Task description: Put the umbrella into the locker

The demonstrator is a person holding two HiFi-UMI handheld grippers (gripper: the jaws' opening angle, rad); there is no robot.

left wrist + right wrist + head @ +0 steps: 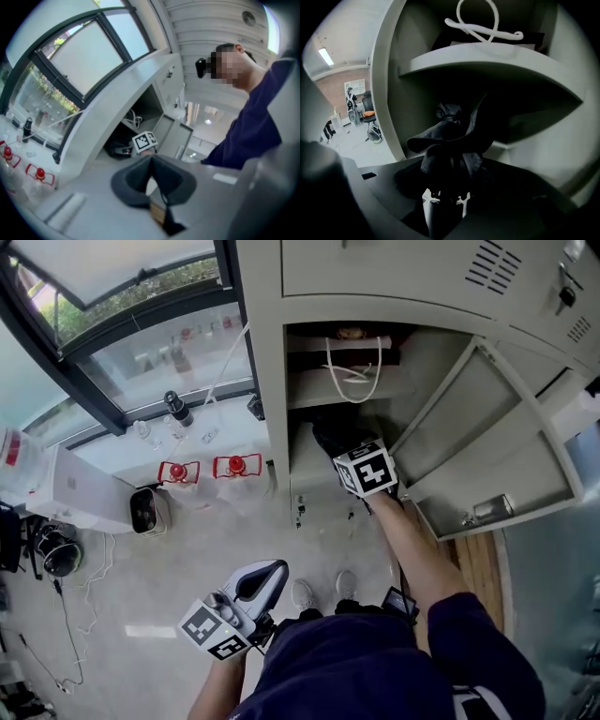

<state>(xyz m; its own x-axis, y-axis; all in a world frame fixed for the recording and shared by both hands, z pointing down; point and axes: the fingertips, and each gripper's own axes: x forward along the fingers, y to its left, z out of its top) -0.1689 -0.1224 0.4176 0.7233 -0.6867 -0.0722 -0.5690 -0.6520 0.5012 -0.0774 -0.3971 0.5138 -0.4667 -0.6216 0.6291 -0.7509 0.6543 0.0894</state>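
Done so far: locker door (497,456) stands swung open; the umbrella (450,136) is gripped and brought up to the mouth of the lower compartment (305,460)
Left to do: by my reading, push it fully inside, set it down on the compartment floor, let go and draw the arm back out; it is not yet released
Left tongs (151,168): low by the person's body and well apart from the locker (267,381), drawn narrow with nothing between them
Right tongs (445,199): clamped on the near end of the umbrella, angled down towards the opening
Umbrella, place: held in the air in the right tongs, far end pointing into the dark under the shelf (487,63), seemingly just past the mouth; whether it touches anything inside I cannot tell
Umbrella, look: black, folded short, cloth bunched loosely with creased flaps sticking out, not wrapped tight
Shelf above: carries a bag with white cord handles (354,367), apart from the umbrella
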